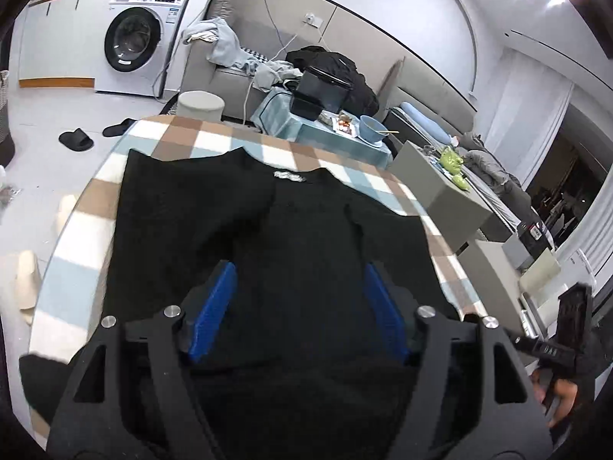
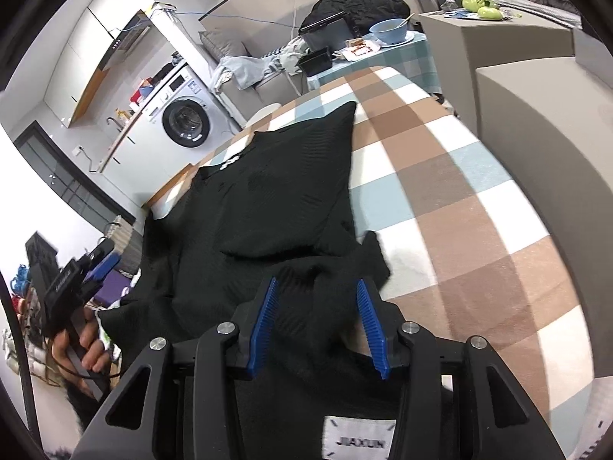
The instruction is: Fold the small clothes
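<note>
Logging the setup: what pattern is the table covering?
Checked cloth in brown, white and pale blue squares; clearest in the right wrist view.

Black garment (image 1: 268, 230); checked blanket (image 2: 459, 191) – brown, blue, white

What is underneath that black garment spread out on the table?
The black garment lies on a checked cloth of brown, white and pale blue squares, which shows all round it. Whatever surface lies below the cloth is covered and cannot be seen.

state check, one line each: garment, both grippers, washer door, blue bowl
black garment: spread on checked cloth, one sleeve folded in, near edge bunched
left gripper: open, above garment, nothing between pads
right gripper: part open, bunched fabric between pads, grip unclear
washing machine: door closed
blue bowl: upright, utensil inside
</note>
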The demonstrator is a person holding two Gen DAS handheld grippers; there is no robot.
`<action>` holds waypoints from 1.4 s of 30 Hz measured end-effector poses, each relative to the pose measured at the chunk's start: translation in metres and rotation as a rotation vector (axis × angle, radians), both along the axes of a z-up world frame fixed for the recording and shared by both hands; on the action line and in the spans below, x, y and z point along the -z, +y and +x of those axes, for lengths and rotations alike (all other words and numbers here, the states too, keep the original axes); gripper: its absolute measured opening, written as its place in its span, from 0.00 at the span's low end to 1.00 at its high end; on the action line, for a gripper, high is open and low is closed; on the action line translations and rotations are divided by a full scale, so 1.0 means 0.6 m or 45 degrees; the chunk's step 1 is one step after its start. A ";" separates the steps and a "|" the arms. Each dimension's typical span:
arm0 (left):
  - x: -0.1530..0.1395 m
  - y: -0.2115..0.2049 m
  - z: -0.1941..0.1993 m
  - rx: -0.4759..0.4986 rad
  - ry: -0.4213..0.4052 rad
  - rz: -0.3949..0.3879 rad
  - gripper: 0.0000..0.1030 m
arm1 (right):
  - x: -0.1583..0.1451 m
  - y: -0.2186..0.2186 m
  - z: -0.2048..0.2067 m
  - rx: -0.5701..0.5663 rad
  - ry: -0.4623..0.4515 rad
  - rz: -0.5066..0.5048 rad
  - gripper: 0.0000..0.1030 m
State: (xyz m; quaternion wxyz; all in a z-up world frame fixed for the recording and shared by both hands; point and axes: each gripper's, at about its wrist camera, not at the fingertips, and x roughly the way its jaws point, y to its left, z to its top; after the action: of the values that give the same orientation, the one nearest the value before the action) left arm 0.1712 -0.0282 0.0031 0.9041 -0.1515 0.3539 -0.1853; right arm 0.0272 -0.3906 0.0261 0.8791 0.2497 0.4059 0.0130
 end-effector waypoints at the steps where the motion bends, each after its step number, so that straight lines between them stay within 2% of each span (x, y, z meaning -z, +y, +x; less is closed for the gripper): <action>1: 0.003 0.007 -0.005 -0.010 0.018 -0.001 0.66 | 0.001 -0.003 -0.001 0.001 0.003 0.000 0.46; 3: 0.004 0.028 -0.019 -0.069 0.034 0.014 0.66 | 0.003 -0.008 -0.002 -0.004 0.009 -0.008 0.47; 6: 0.020 0.082 -0.078 -0.146 0.016 0.071 0.67 | -0.002 -0.016 -0.011 -0.007 0.009 -0.059 0.47; 9: 0.034 0.142 -0.136 -0.234 0.006 0.139 0.74 | -0.010 -0.033 -0.032 0.005 -0.001 -0.091 0.47; 11: 0.058 0.180 -0.180 -0.279 0.008 0.163 0.77 | -0.008 -0.045 -0.045 -0.004 0.009 -0.090 0.58; 13: 0.069 0.210 -0.212 -0.321 0.030 0.179 0.77 | 0.007 -0.048 -0.048 -0.065 0.054 -0.030 0.61; 17: 0.099 0.266 -0.251 -0.381 0.090 0.151 0.77 | 0.019 -0.028 -0.036 -0.143 0.046 0.051 0.60; 22: 0.122 0.284 -0.260 -0.402 0.103 0.119 0.77 | 0.024 0.000 0.008 -0.182 0.073 0.085 0.60; 24: 0.125 0.289 -0.266 -0.407 0.099 0.120 0.77 | 0.030 0.006 0.022 -0.152 0.111 0.042 0.44; 25: 0.128 0.287 -0.262 -0.408 0.098 0.120 0.77 | 0.032 0.008 0.027 -0.151 0.117 0.024 0.21; 26: 0.129 0.284 -0.258 -0.410 0.099 0.120 0.77 | 0.030 0.005 0.027 -0.133 0.109 0.014 0.07; 27: 0.129 0.284 -0.258 -0.410 0.101 0.121 0.77 | 0.022 -0.001 0.021 -0.121 0.062 0.026 0.05; 28: 0.129 0.284 -0.258 -0.413 0.103 0.121 0.77 | 0.003 -0.010 0.002 -0.135 -0.074 0.081 0.05; 29: 0.129 0.285 -0.259 -0.418 0.102 0.124 0.77 | -0.023 -0.026 -0.031 -0.166 -0.286 0.178 0.05; 30: 0.128 0.283 -0.257 -0.423 0.101 0.127 0.77 | -0.035 -0.041 -0.052 -0.162 -0.379 0.216 0.05; 31: 0.128 0.280 -0.255 -0.427 0.101 0.128 0.77 | -0.037 -0.052 -0.060 -0.134 -0.373 0.216 0.05; 34: 0.131 0.277 -0.248 -0.435 0.108 0.125 0.77 | 0.000 -0.085 -0.052 -0.022 -0.088 0.169 0.06; 35: 0.134 0.278 -0.245 -0.435 0.116 0.120 0.77 | 0.016 -0.092 -0.050 0.005 -0.025 0.155 0.07; 36: 0.136 0.279 -0.244 -0.432 0.125 0.113 0.77 | 0.025 -0.095 -0.049 0.000 -0.011 0.182 0.07; 37: 0.139 0.280 -0.243 -0.427 0.135 0.106 0.77 | 0.029 -0.097 -0.050 -0.007 -0.012 0.212 0.12; 40: 0.149 0.277 -0.237 -0.399 0.176 0.093 0.77 | 0.026 -0.095 -0.049 -0.017 -0.030 0.212 0.46; 42: 0.156 0.274 -0.233 -0.380 0.190 0.090 0.77 | 0.025 -0.092 -0.047 -0.049 -0.043 0.219 0.46</action>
State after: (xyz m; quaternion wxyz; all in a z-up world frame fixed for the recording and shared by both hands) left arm 0.0316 0.1364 -0.0906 0.8976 -0.1836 0.4001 -0.0247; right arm -0.0010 -0.4459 0.0111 0.8606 0.3161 0.3933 0.0690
